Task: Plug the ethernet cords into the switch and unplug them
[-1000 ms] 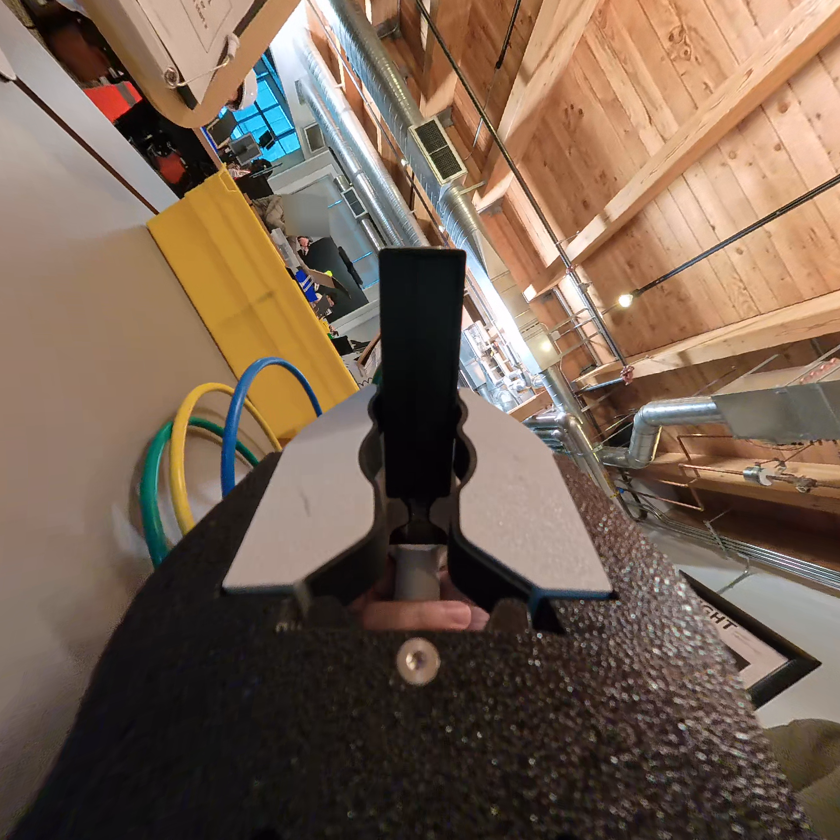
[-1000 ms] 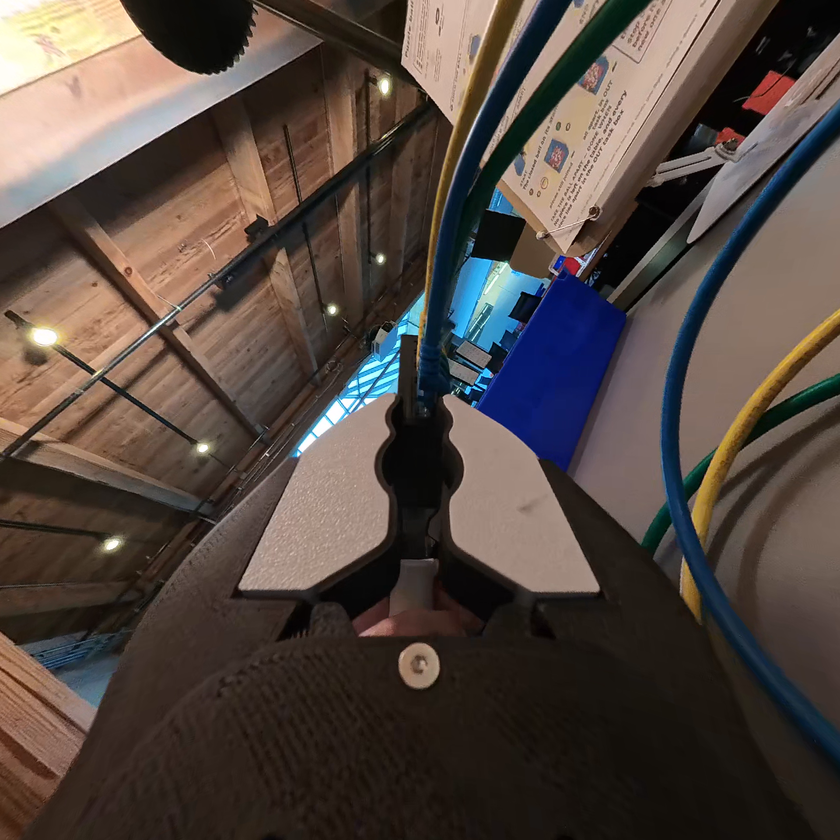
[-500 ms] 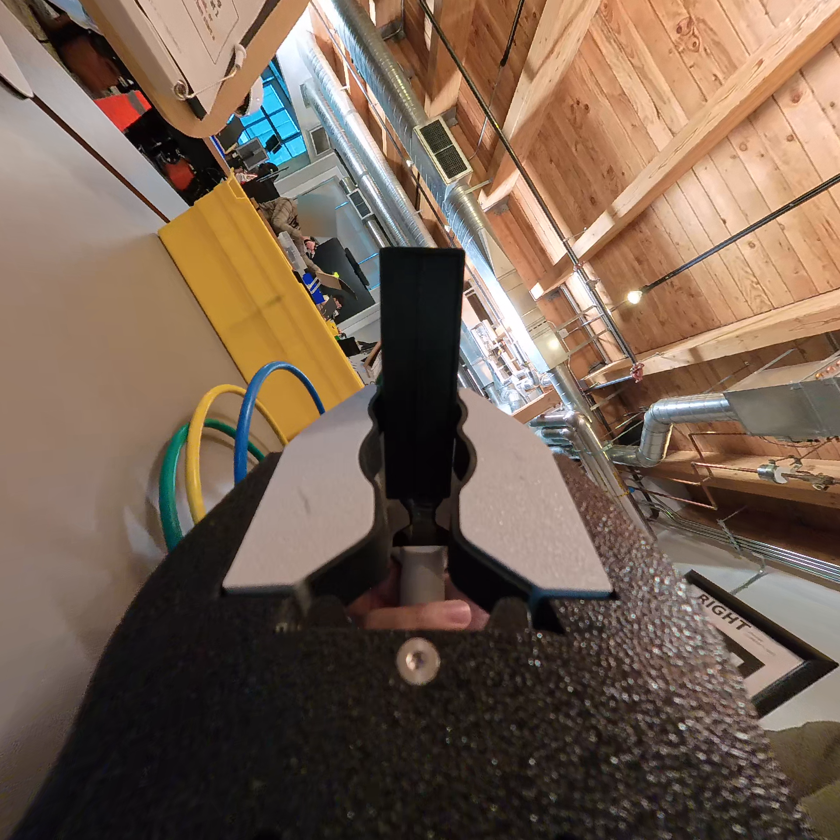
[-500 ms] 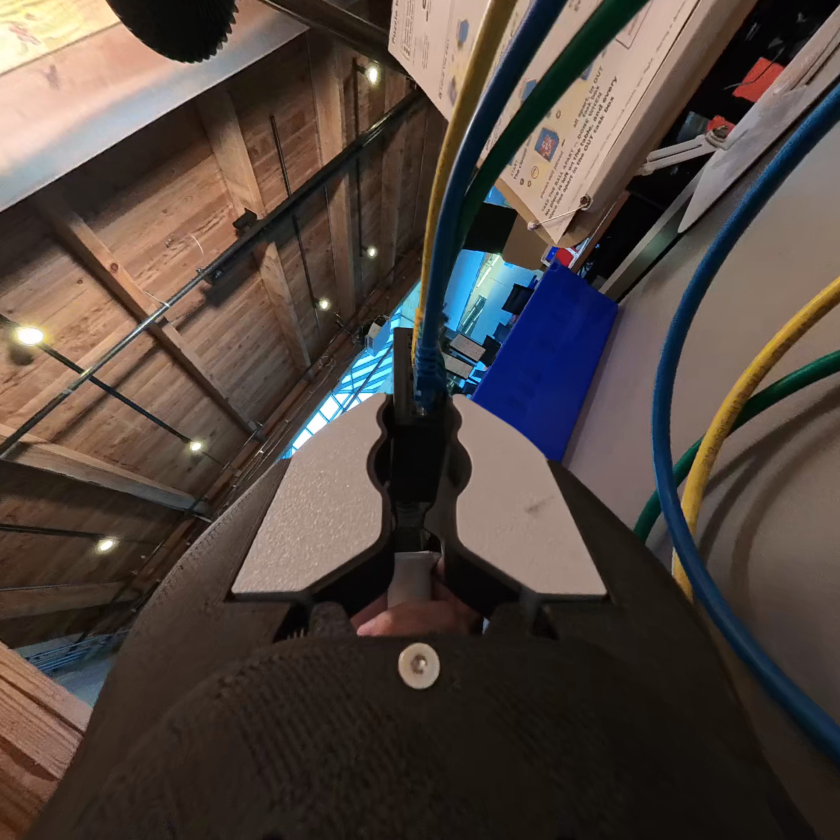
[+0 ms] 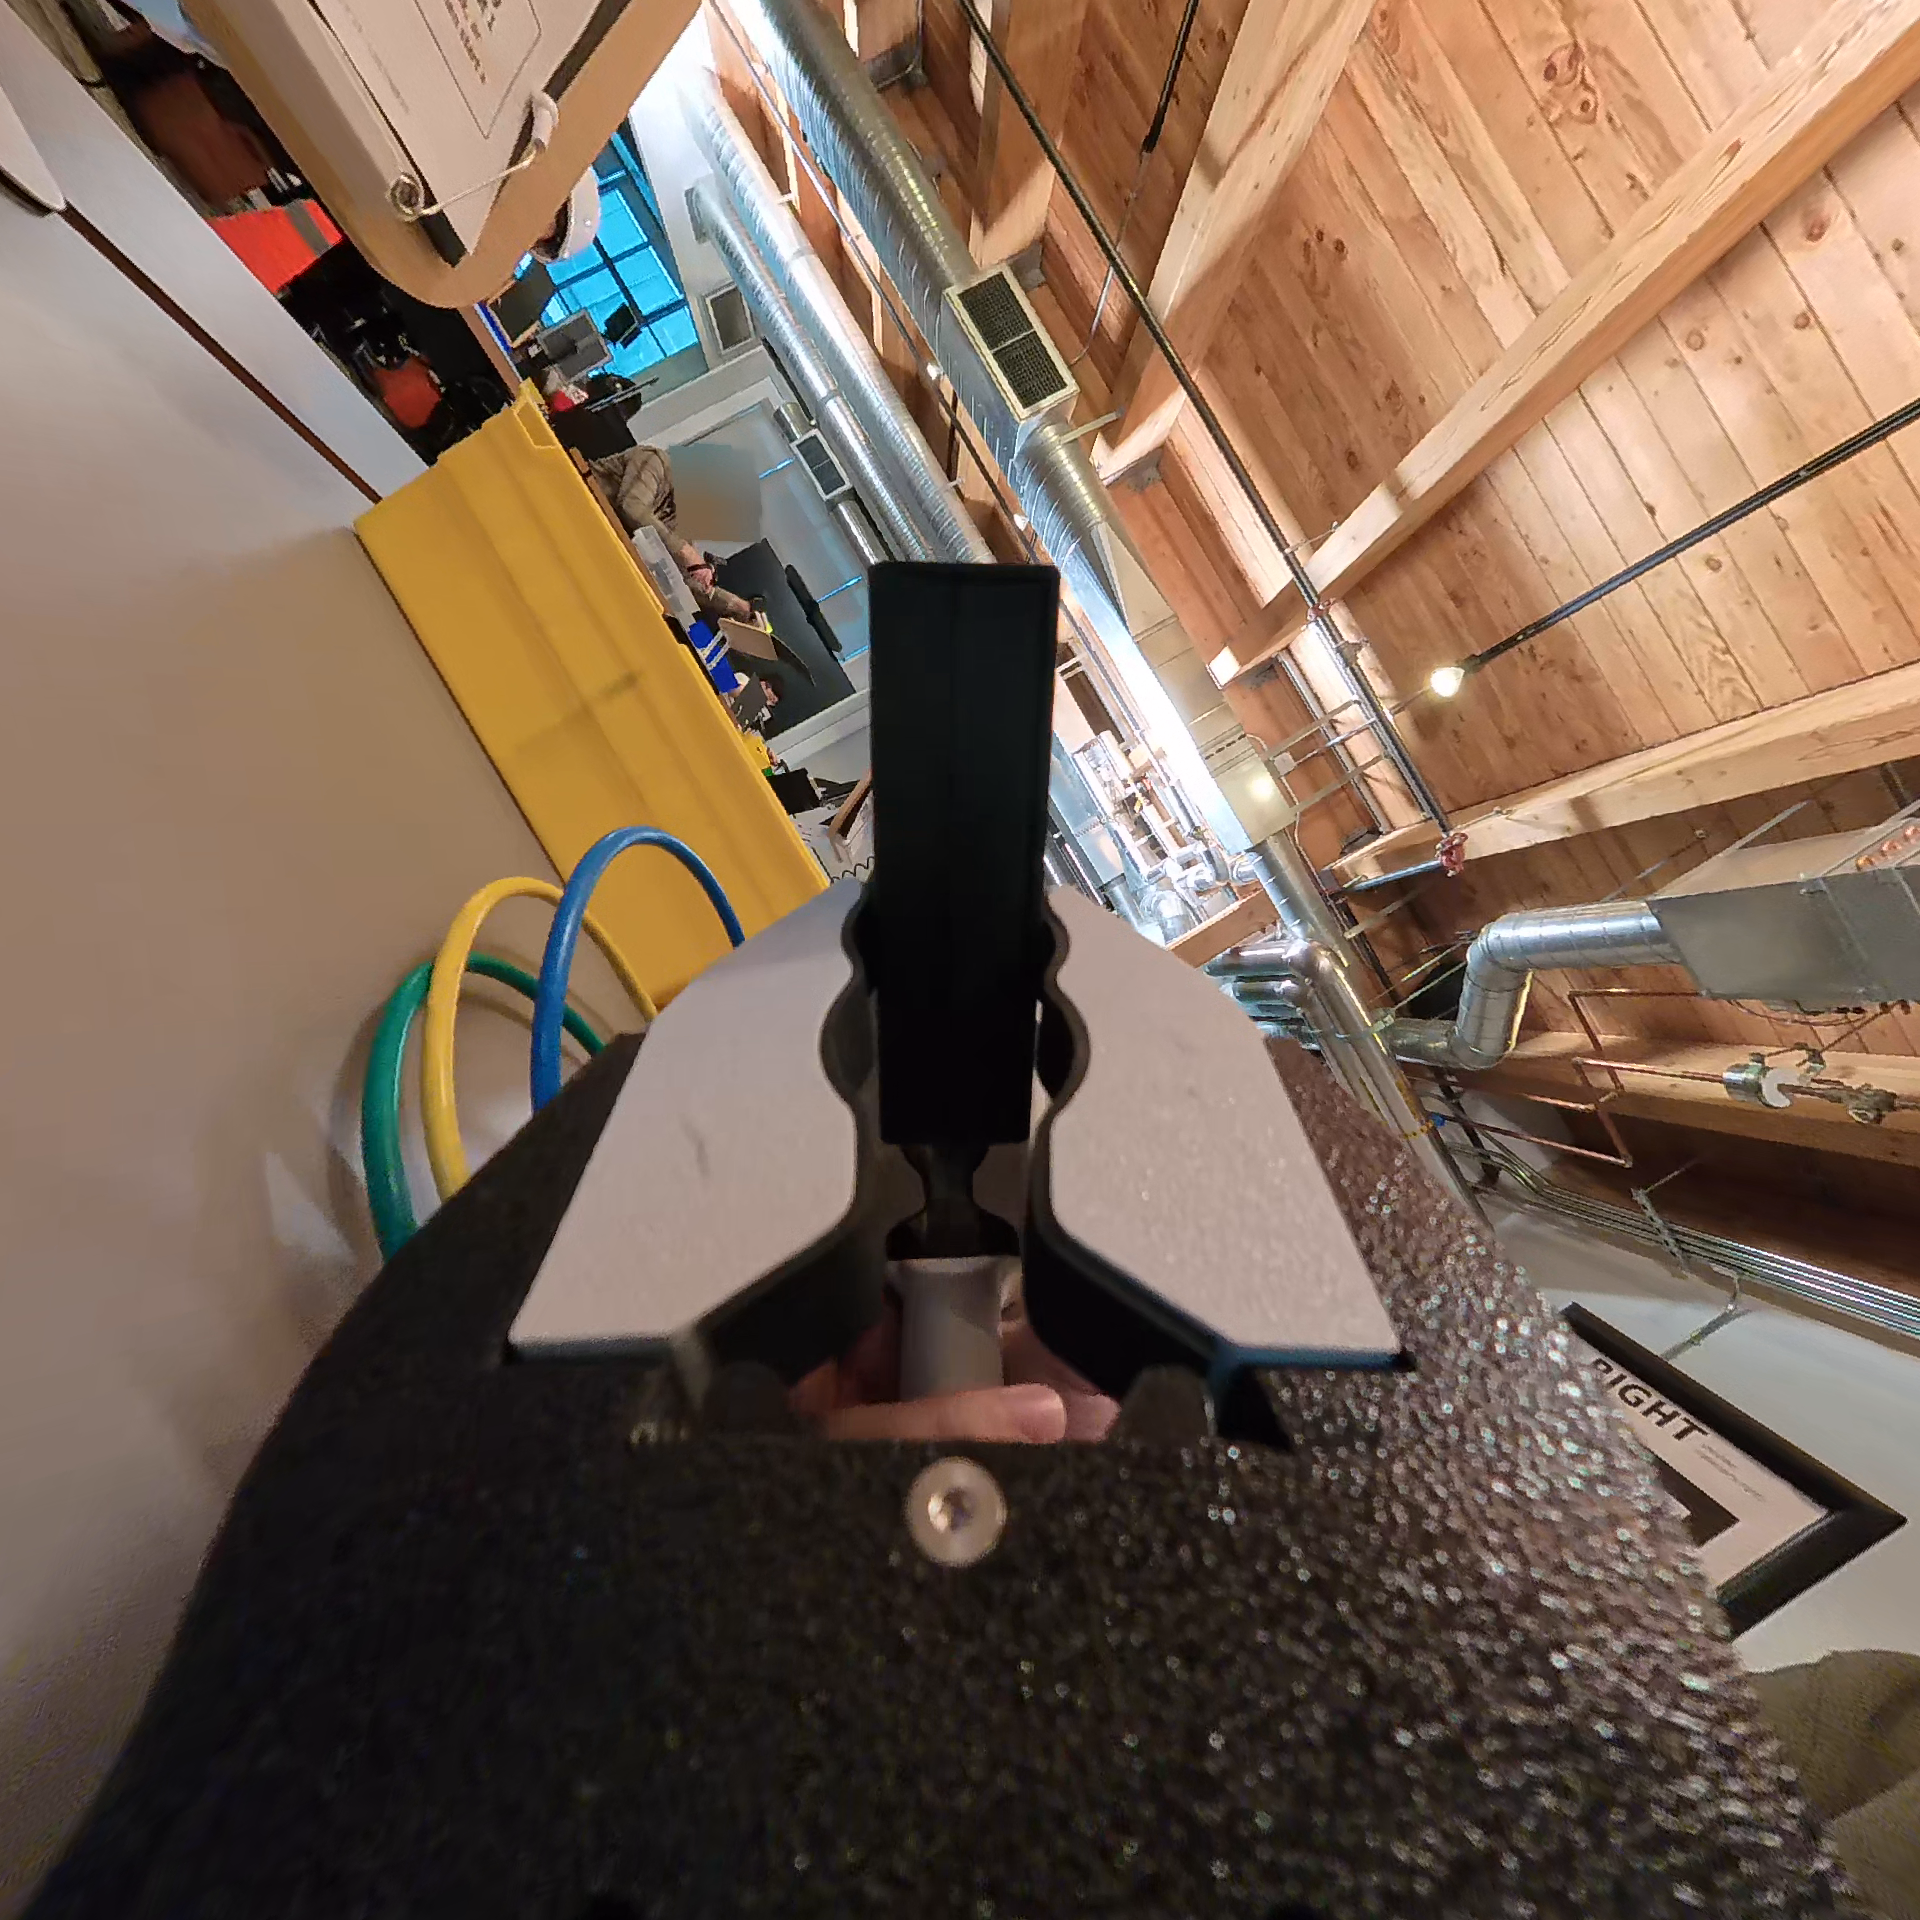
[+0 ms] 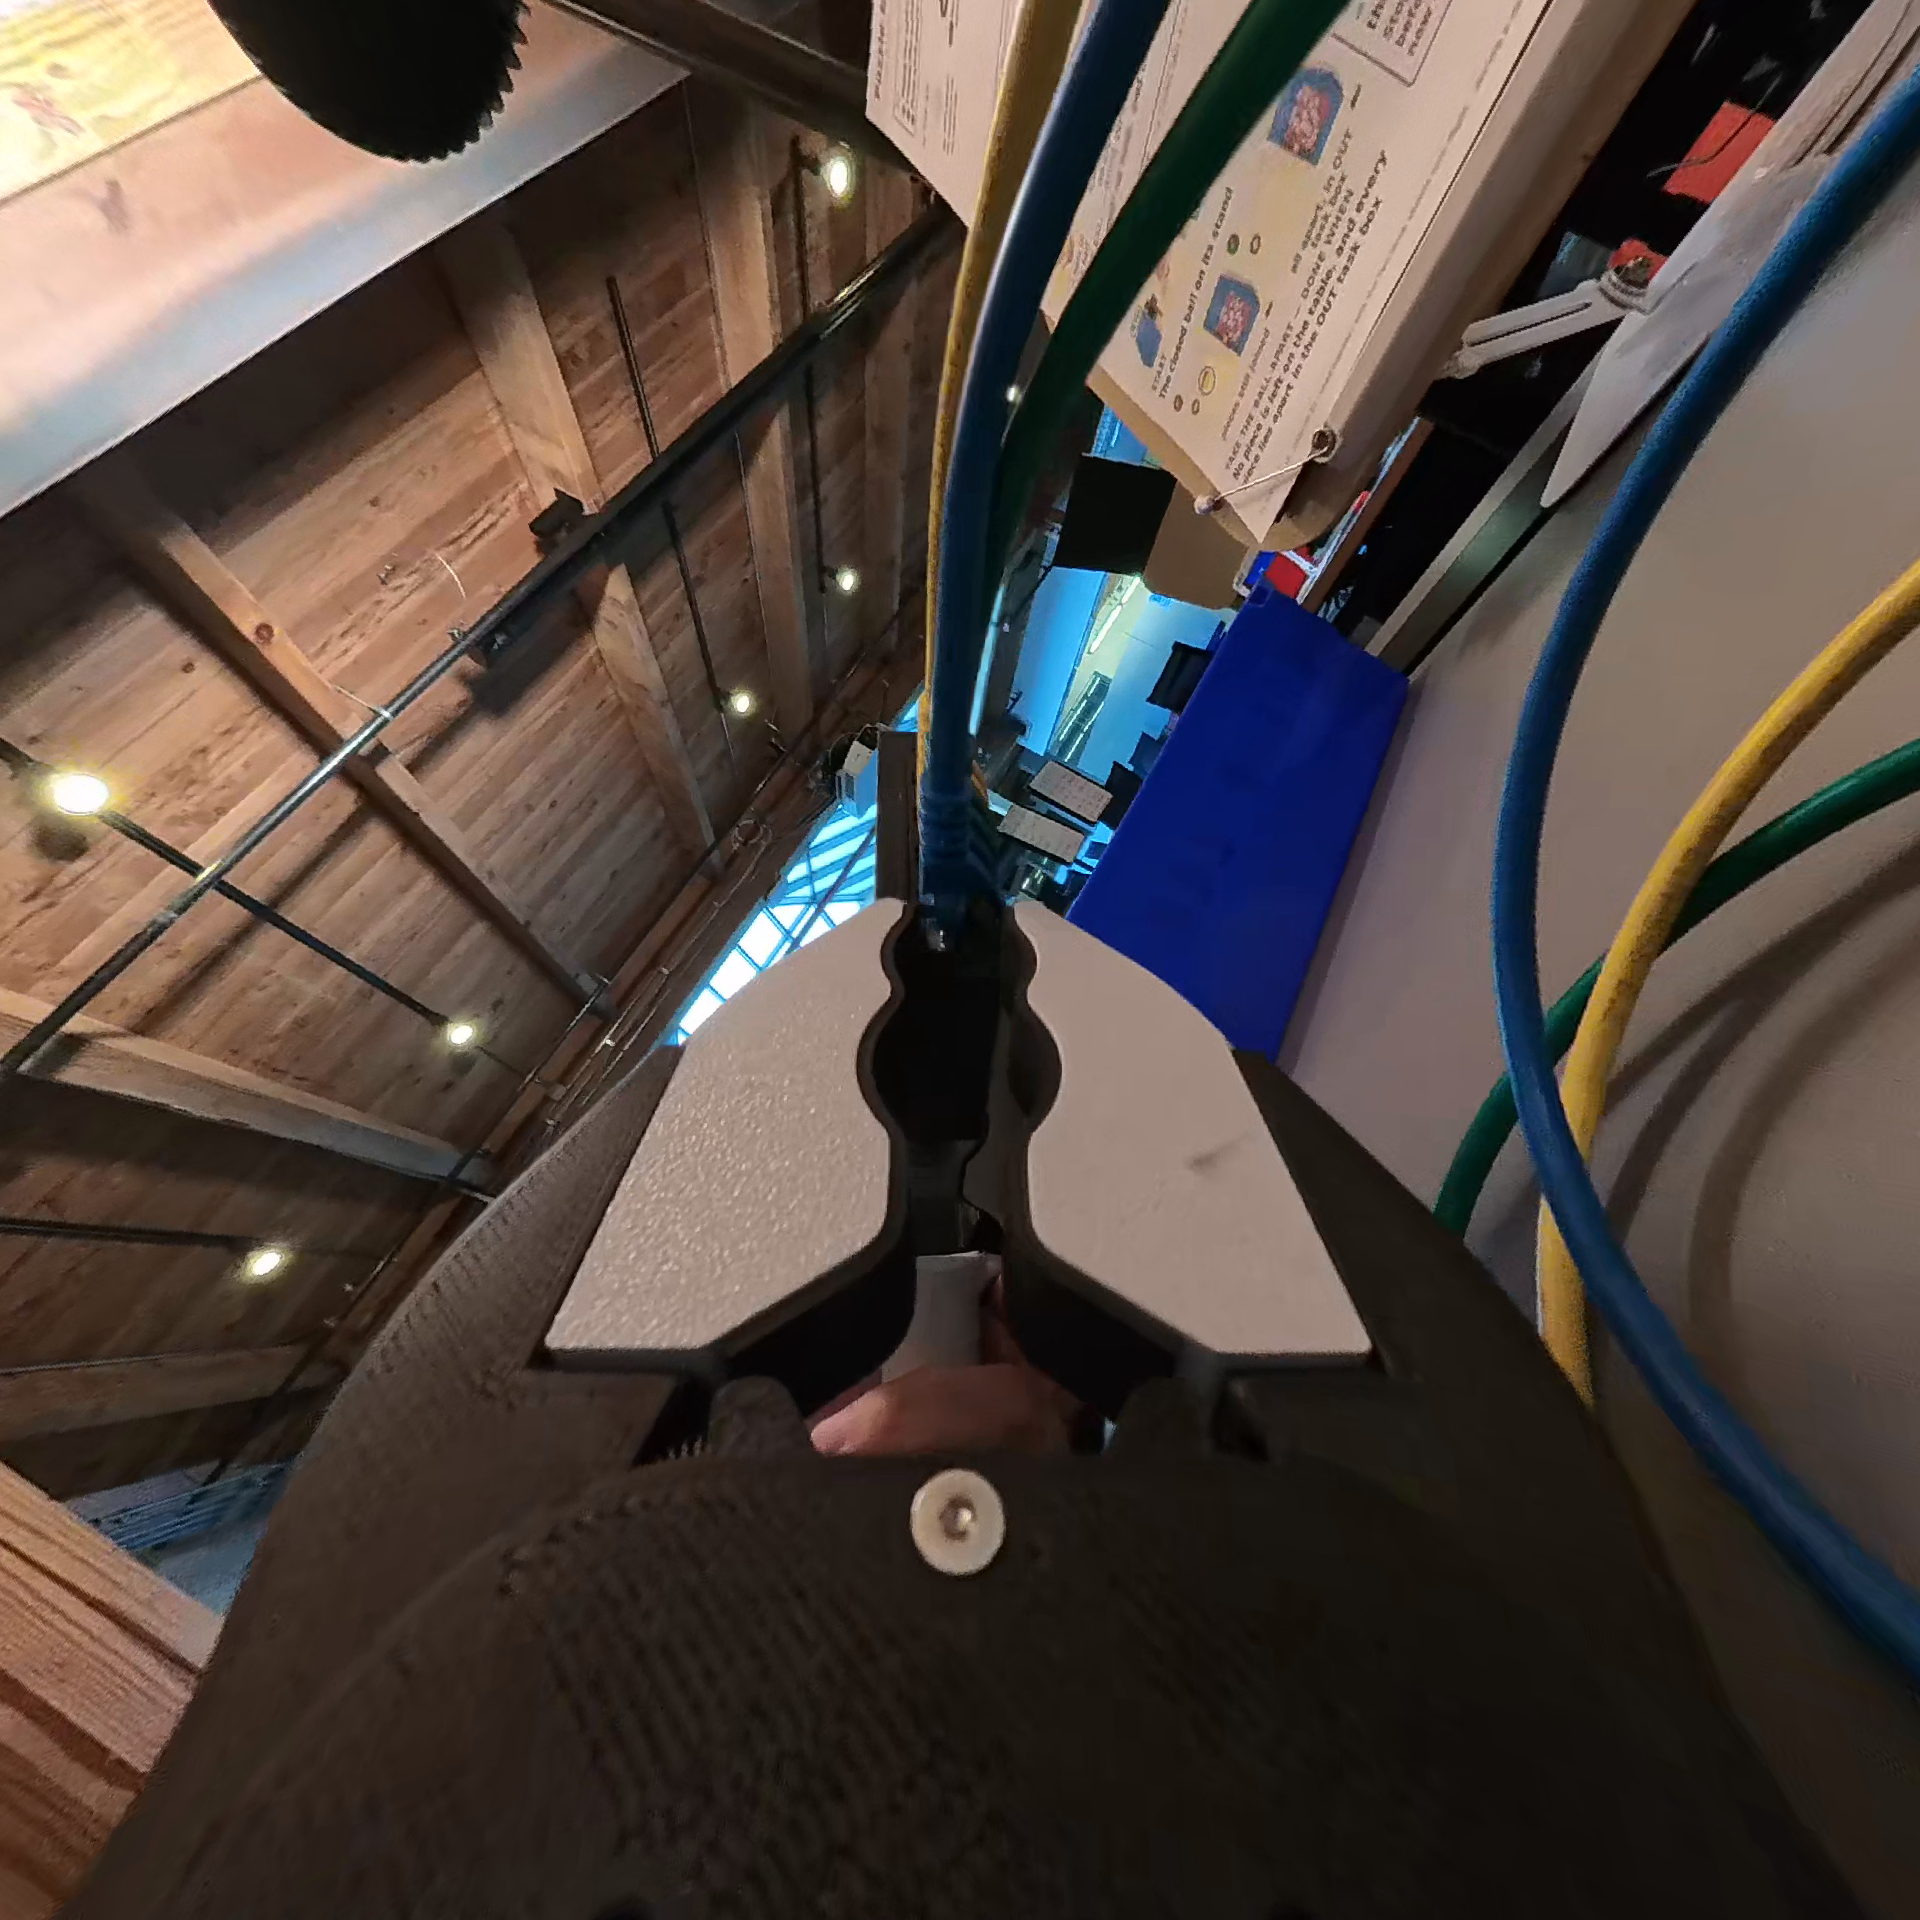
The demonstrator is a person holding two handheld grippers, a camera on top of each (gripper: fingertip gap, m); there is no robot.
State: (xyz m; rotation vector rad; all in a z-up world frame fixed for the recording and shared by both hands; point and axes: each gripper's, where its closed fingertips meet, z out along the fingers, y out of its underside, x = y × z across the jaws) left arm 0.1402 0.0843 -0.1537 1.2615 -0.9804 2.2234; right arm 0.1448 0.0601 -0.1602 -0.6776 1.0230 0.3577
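we look along both grippers' fingers, tipped up toward the wooden ceiling (image 5: 1558, 312), each camera rolled sideways. the left wrist view has the table (image 5: 156, 831) at frame left; the right wrist view has it at frame right. both share the blue cord (image 6: 1538, 935), yellow cord (image 6: 1662, 914) and green cord (image 6: 1538, 1039), close by.

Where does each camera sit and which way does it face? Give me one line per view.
Left wrist view: on the left gripper, tilted up at the timber ceiling; shut on the black switch; the person's finger shows.
Right wrist view: on the right gripper, also tilted up; shut on the blue cord by its plug; a finger shows.
Shared: blue cord, yellow cord, green cord, ceiling.
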